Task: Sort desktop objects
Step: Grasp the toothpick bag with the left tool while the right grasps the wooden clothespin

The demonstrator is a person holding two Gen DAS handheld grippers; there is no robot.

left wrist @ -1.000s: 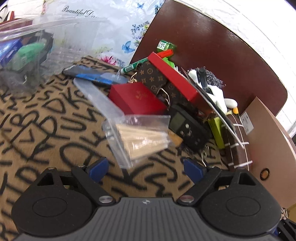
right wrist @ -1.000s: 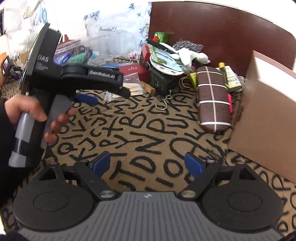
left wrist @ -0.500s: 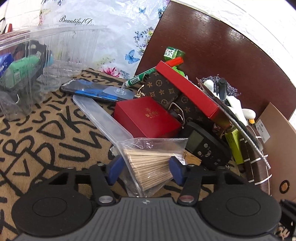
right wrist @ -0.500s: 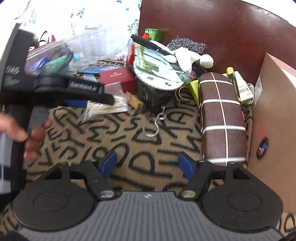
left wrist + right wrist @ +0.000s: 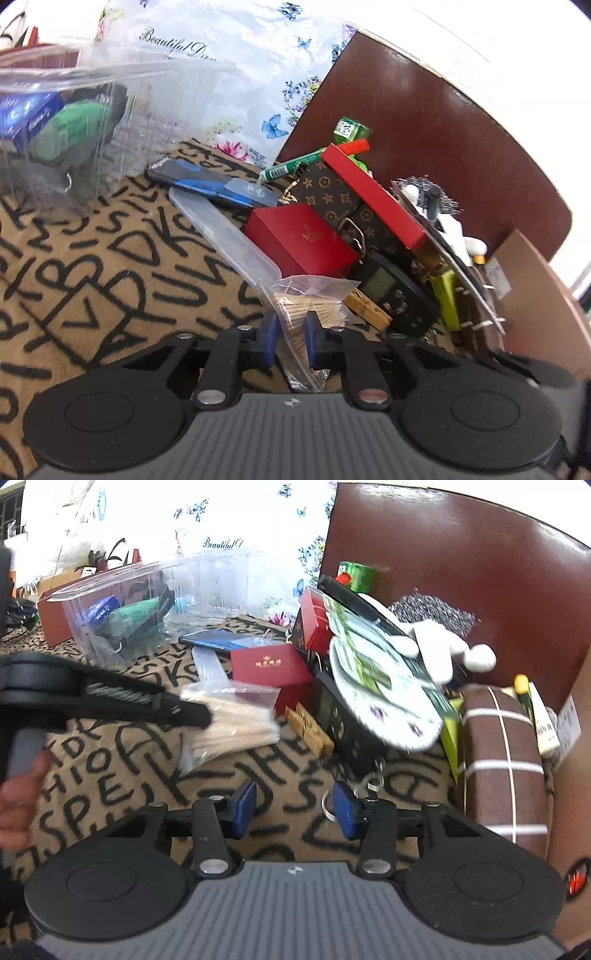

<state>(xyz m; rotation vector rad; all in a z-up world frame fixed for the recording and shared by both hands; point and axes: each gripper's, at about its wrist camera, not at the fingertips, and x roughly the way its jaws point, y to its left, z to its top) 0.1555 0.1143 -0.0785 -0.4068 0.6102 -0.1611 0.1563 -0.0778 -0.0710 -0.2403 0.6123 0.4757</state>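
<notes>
My left gripper (image 5: 290,338) is shut on a clear bag of wooden sticks (image 5: 306,314), pinching its near end just above the lettered mat (image 5: 92,266). The right wrist view shows the same bag (image 5: 232,720) held at the tip of the left gripper (image 5: 192,712). My right gripper (image 5: 293,808) is open and empty, low over the mat, with a metal S-hook (image 5: 364,786) just beside its right finger. A clear plastic bin (image 5: 74,122) holding a green tube and a blue box stands at the far left.
A pile lies ahead: red box (image 5: 299,240), flat red box (image 5: 373,195), monogram pouch (image 5: 325,188), black device (image 5: 395,295), wooden clip (image 5: 367,312), phone (image 5: 207,181), green marker (image 5: 295,164). A brown checked case (image 5: 502,760), round fan (image 5: 384,694) and cardboard box (image 5: 572,775) stand on the right.
My left gripper moved forward over the bag of sticks and closed on it. My right gripper advanced toward the pile and S-hook, its jaws narrowing somewhat.
</notes>
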